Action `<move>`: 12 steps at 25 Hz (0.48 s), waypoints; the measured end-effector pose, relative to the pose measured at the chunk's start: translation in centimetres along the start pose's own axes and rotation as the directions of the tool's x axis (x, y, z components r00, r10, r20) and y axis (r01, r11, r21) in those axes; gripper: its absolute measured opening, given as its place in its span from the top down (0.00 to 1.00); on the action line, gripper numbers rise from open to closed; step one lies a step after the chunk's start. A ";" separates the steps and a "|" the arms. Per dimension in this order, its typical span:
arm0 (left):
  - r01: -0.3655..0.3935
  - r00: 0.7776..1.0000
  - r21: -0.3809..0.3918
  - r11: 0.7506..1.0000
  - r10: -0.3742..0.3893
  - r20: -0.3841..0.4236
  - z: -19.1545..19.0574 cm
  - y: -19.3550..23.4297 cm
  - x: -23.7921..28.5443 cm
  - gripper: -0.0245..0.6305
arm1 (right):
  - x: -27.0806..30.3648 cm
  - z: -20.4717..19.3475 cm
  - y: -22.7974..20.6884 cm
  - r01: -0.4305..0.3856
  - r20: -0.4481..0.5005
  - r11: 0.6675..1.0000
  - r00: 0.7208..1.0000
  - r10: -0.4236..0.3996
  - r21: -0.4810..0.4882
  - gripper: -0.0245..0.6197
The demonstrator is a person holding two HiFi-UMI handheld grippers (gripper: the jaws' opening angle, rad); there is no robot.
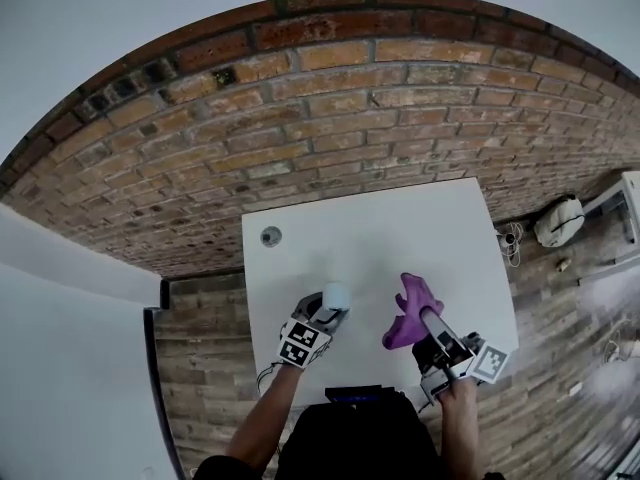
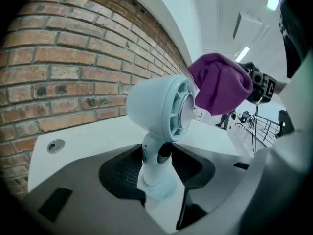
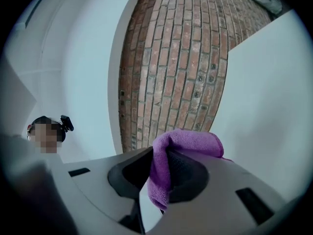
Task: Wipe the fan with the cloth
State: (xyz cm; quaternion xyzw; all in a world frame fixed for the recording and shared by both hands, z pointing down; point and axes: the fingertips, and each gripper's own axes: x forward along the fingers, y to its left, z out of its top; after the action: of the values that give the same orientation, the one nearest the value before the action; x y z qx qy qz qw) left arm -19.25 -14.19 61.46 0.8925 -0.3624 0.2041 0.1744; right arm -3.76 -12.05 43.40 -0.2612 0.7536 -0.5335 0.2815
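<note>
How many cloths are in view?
1: the purple cloth is clamped in the right gripper, close beside the small white fan that the left gripper holds. No other cloth shows.

The grey two-jaw left gripper (image 1: 328, 311), marker cube at its rear, is clamped on the stem of the small white plastic fan (image 2: 156, 109). The grey two-jaw right gripper (image 1: 428, 320) is clamped on the bunched purple microfibre cloth (image 3: 186, 141). Both forearms (image 1: 262, 423) extend forward from the body. The grippers are side by side, not touching.
</note>
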 end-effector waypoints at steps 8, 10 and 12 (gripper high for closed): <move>-0.021 1.000 0.029 0.999 0.021 -0.010 -3.8 -5.9 -1.8 0.66 | -5.9 -5.6 3.7 0.068 0.033 0.995 0.997 -0.066 -0.067 0.86; -0.051 0.999 0.015 0.999 0.051 -0.005 -4.7 -6.8 -1.7 0.66 | -6.9 -6.3 4.1 0.078 0.024 0.994 0.997 -0.076 -0.081 0.86; -0.083 0.996 0.006 0.997 0.083 0.009 -5.1 -7.5 -1.8 0.66 | -7.3 -6.6 4.4 0.078 0.015 0.993 0.997 -0.077 -0.091 0.86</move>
State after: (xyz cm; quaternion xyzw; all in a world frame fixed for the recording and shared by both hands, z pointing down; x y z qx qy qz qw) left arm -16.26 -5.70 63.68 0.8780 -0.3994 0.2084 0.1615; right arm -3.65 -1.33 42.03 -0.3059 0.7650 -0.5074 0.2524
